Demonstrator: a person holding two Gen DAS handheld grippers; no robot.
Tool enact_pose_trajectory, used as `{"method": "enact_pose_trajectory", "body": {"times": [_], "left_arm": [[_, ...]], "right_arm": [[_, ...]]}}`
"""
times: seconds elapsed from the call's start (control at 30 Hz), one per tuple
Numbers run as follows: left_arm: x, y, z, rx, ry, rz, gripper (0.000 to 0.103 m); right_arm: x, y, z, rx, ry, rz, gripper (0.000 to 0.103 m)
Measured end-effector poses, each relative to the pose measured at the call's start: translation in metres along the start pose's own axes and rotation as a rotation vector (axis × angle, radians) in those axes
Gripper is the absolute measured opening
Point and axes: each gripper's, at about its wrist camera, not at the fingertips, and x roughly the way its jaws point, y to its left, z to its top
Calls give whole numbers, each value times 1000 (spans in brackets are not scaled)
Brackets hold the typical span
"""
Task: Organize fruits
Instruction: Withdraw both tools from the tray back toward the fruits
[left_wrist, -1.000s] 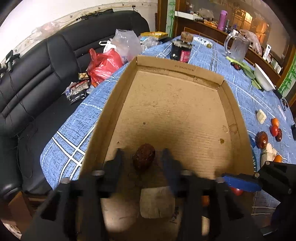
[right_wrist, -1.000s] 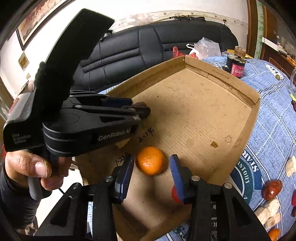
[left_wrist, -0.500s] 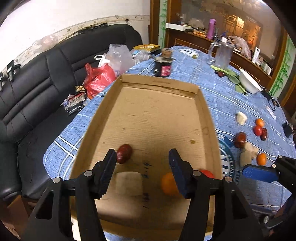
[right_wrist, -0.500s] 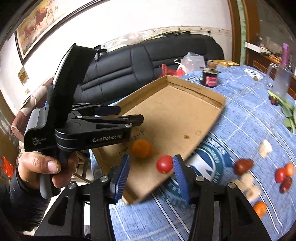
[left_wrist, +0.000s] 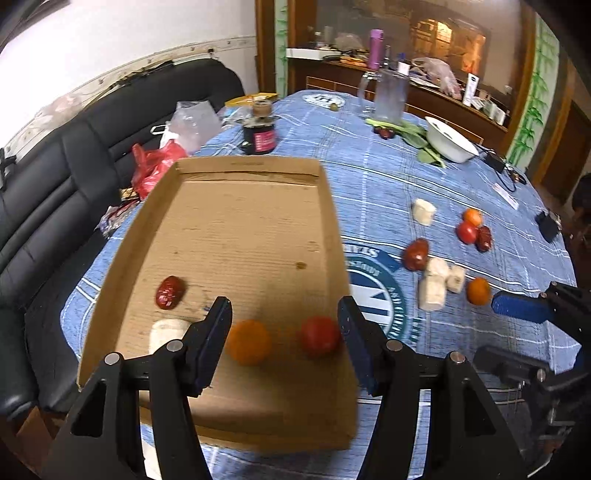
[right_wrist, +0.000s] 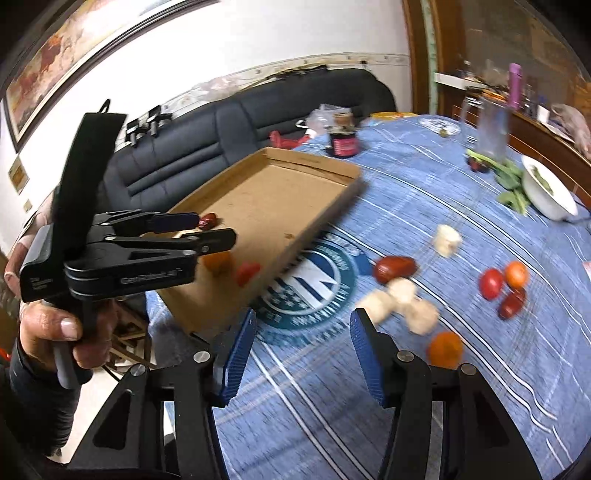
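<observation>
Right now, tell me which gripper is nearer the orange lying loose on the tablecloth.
Right. The right gripper hangs open over the tablecloth, with the orange just off its right finger. The left gripper is open over the cardboard tray, farther from it.

Four fruits lie in the cardboard tray (left_wrist: 236, 229); others lie right of it on the table (left_wrist: 388, 177)

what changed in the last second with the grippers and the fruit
Both grippers pulled back from the cardboard tray with jaws open. The left gripper let go of the red date and rose; the right gripper released the orange and swung out over the blue tablecloth toward the loose fruit. The date, orange, tomato and white piece remain in the tray.
</observation>
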Motion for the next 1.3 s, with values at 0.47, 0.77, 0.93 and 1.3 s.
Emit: {"method": "enact_pose_trajectory", "body": {"times": [0.47,0.77,0.93,1.3], "left_arm": [[-3,-53,-3,80,15,-67,58],[5,-83,-7,130,45,-99,58],[12,-93,-8,143,64,-117,58],[44,-112,-6,150,125,-157,58]], "right_arm": [[-36,-59,-33,108,-11,-97,55],[-40,-86,-52,169,-4,-123,55],[-36,-90,-56,178,4,-122,55],[-1,-93,-39,145,36,-86,54]]}}
